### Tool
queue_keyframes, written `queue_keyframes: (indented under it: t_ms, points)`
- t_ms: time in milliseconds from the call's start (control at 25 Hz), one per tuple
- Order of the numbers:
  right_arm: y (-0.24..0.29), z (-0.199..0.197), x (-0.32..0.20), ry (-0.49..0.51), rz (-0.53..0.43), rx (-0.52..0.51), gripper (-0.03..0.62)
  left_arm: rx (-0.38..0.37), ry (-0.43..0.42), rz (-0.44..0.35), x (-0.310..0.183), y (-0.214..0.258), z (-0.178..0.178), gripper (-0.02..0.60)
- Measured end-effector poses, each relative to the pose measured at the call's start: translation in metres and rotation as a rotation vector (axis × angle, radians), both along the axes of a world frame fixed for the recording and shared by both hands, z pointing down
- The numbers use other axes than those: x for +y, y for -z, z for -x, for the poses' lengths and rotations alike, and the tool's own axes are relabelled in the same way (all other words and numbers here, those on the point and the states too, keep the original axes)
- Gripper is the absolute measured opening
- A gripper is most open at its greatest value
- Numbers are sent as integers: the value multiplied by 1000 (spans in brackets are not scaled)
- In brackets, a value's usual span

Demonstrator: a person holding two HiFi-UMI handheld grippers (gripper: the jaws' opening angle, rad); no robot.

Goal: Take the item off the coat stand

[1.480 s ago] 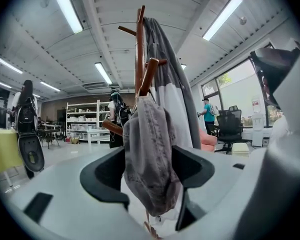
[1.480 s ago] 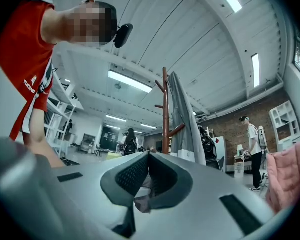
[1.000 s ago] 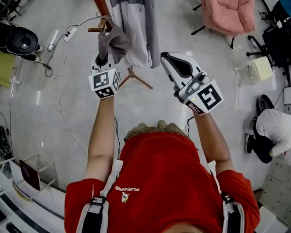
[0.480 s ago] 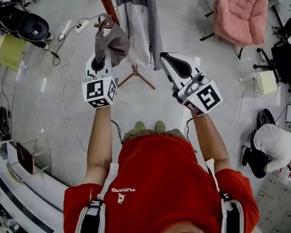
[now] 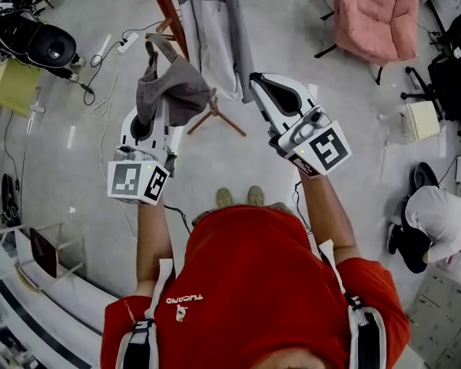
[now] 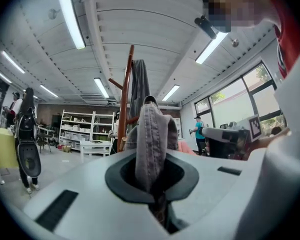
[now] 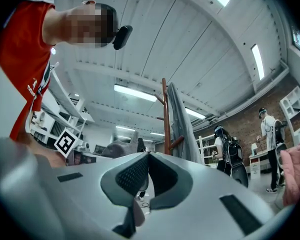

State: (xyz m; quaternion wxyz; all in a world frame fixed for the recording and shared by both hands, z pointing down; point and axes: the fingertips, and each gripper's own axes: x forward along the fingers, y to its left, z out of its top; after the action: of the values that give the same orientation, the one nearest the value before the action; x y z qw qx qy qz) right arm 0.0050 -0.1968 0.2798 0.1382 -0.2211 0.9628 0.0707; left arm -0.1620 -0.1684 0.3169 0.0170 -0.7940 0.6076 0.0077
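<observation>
A limp grey cloth item [image 5: 174, 91] hangs from my left gripper [image 5: 148, 123], which is shut on its lower end. The cloth's top corner lies just below a peg of the red-brown coat stand [image 5: 162, 3]; whether it touches the peg I cannot tell. A grey and white jacket [image 5: 215, 29] hangs on the stand. In the left gripper view the grey item [image 6: 153, 139] rises from between the jaws, with the coat stand [image 6: 123, 101] behind it. My right gripper [image 5: 255, 80] is shut on nothing, right of the jacket. Its tips [image 7: 148, 154] meet in the right gripper view.
The stand's wooden feet [image 5: 223, 120] spread on the pale floor ahead of me. A pink armchair [image 5: 376, 10] stands at the upper right. A black round device [image 5: 40, 43], a power strip with cables [image 5: 126, 44] and a yellow stool [image 5: 6, 79] lie left. A person crouches [image 5: 439, 215] at right.
My left gripper has drawn back toward me and to the left, pulling the grey item away from the stand's peg. The right gripper has hardly moved.
</observation>
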Motion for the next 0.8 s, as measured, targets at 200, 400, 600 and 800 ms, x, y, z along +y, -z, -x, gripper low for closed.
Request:
queue_keyframes:
  t_ms: [200, 400, 600, 800]
  points:
    - [0, -1, 12, -25, -2, 5, 24, -2, -58, -31, 24, 16, -1, 18]
    - [-5, 4, 22, -29, -3, 19, 23, -3, -92, -21, 34, 11, -2, 17]
    - [-4, 9, 31, -15, -6, 17, 23, 3, -98, -17, 41, 7, -1, 18]
    - [-2, 10, 34, -1, -13, 12, 23, 3, -86, -18, 45, 8, 2, 18]
